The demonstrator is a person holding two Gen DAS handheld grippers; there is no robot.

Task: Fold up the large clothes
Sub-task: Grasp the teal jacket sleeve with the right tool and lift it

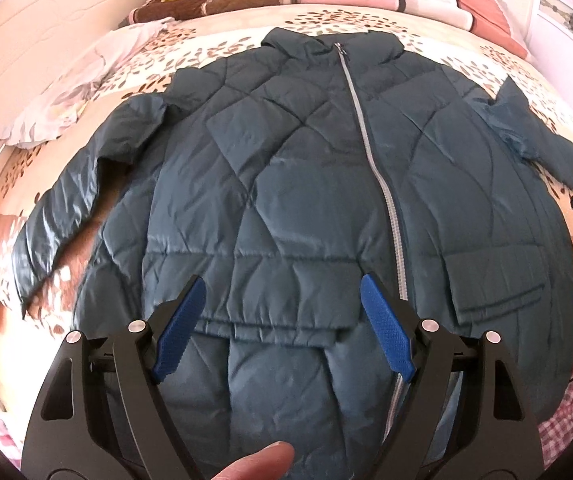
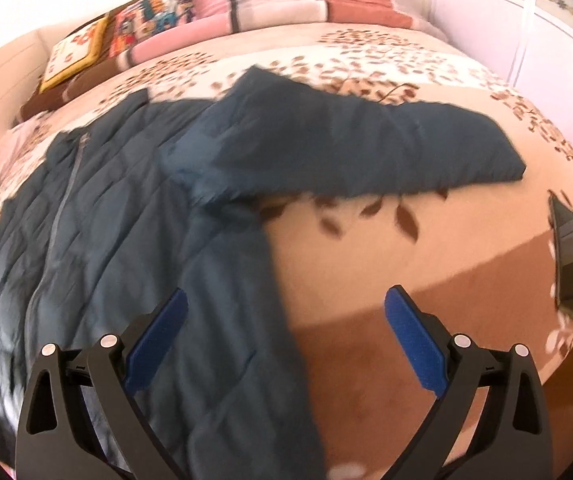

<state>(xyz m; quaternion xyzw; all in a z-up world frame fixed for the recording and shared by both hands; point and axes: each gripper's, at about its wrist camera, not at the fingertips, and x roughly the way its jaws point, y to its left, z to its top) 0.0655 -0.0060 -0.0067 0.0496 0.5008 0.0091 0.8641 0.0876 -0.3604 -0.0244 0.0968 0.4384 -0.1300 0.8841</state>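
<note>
Jacket (image 1: 286, 184) zipped, spread flat on bed (image 2: 366, 248), left tool (image 1: 282, 300) and right tool (image 2: 286, 312) both wide, holding nothing

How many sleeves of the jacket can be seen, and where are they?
2. One sleeve lies spread at the jacket's left side; the other sleeve lies at its right.

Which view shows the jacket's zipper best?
The left wrist view: the zipper runs sharp and nearly full length down the spread jacket, from collar to hem. The right wrist view shows it only as a blurred grey line near the left edge, seen obliquely.
</note>
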